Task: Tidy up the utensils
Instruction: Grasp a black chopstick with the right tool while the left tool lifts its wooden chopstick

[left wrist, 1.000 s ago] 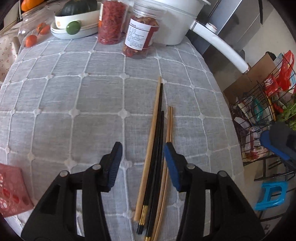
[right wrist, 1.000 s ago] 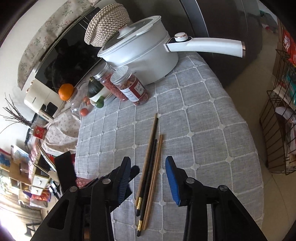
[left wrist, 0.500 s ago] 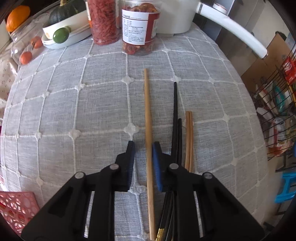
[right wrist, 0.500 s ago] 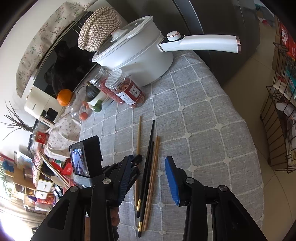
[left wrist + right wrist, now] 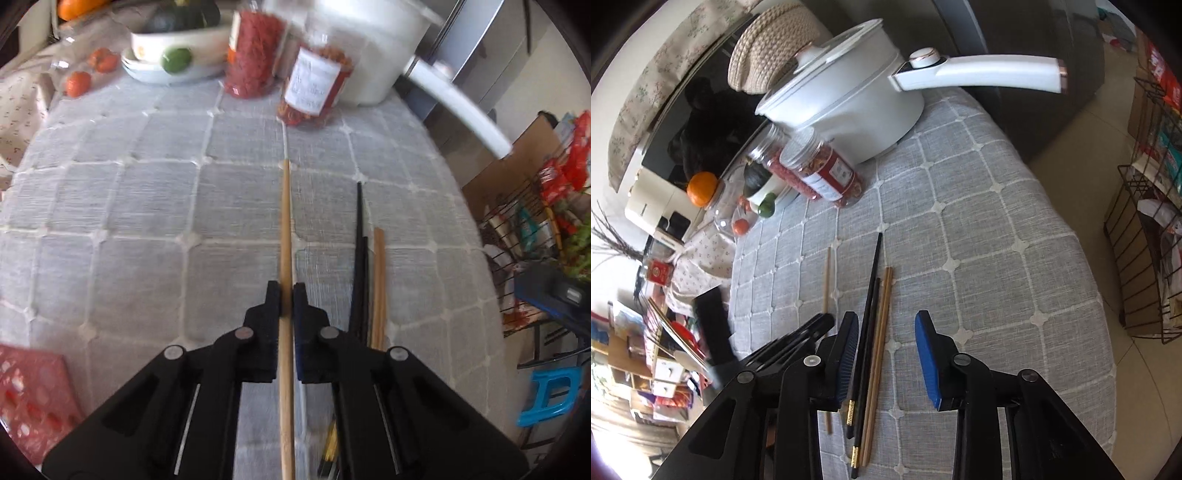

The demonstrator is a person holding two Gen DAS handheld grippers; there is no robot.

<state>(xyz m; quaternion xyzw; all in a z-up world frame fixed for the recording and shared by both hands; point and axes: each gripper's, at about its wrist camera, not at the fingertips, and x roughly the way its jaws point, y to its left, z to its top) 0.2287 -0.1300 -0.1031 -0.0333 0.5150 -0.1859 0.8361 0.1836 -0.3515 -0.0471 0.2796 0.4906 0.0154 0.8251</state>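
My left gripper (image 5: 287,295) clamps one wooden chopstick (image 5: 285,229); my right gripper (image 5: 886,328), closing, straddles the black chopsticks (image 5: 866,332), whose ends its fingers hide.

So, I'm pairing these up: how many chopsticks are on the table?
5. One wooden chopstick sits apart, clamped in the left gripper. Two black chopsticks and two wooden chopsticks lie together between the right gripper's closing jaws, not pressed.

left gripper (image 5: 287,295): angled downward, jaws clamped on a wooden chopstick (image 5: 285,229) | right gripper (image 5: 886,332): angled downward, jaws closing, pads pressing on nothing
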